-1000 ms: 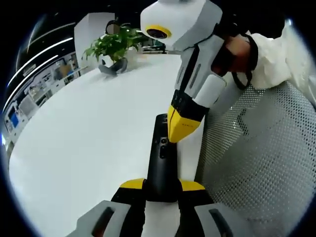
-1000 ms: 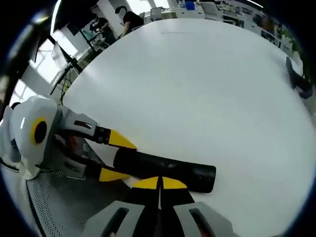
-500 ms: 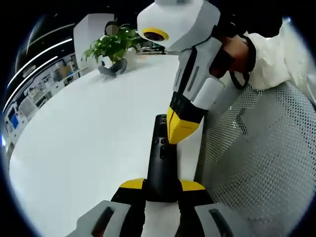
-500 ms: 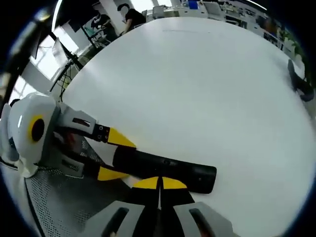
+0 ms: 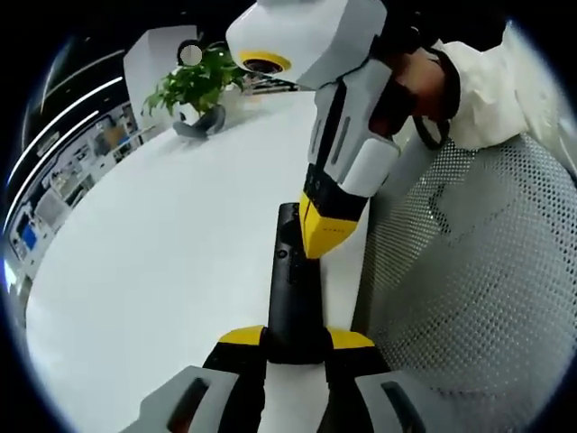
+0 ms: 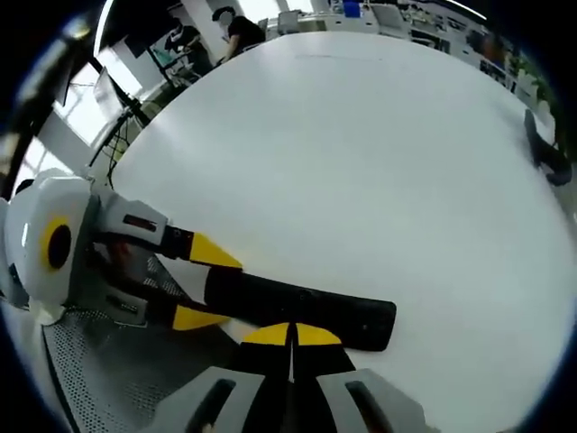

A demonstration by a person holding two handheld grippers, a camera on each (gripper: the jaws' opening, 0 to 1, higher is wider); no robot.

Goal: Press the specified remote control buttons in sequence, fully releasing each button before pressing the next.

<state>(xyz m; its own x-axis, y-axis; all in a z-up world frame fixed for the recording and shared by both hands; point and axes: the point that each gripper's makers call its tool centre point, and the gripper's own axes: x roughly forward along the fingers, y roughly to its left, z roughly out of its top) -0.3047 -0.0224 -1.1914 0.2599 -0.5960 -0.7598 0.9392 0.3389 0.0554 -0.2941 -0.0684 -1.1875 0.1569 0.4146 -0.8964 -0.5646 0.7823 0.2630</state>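
Observation:
A black remote [image 5: 292, 289] lies along the white table's [image 5: 153, 244] edge. My left gripper [image 5: 296, 339] is shut on its near end, one yellow jaw on each side. The right gripper [image 5: 321, 236] comes down from above, held by a hand in a white sleeve, with its yellow tips together on the remote's button face near the far end. In the right gripper view the remote [image 6: 306, 309] lies crosswise. My right gripper [image 6: 290, 333] is shut, with its tips against the remote's upper side. The left gripper [image 6: 202, 289] clamps the remote's left end.
A potted plant [image 5: 200, 88] stands at the table's far side. A white mesh chair [image 5: 469, 298] sits close beside the table edge. A dark object [image 6: 544, 146] lies at the table's far right. People [image 6: 236, 32] stand beyond the table.
The right gripper's body has swung slightly to the left in the left gripper view, its tips staying on the remote. The remote remains clamped in the left gripper.

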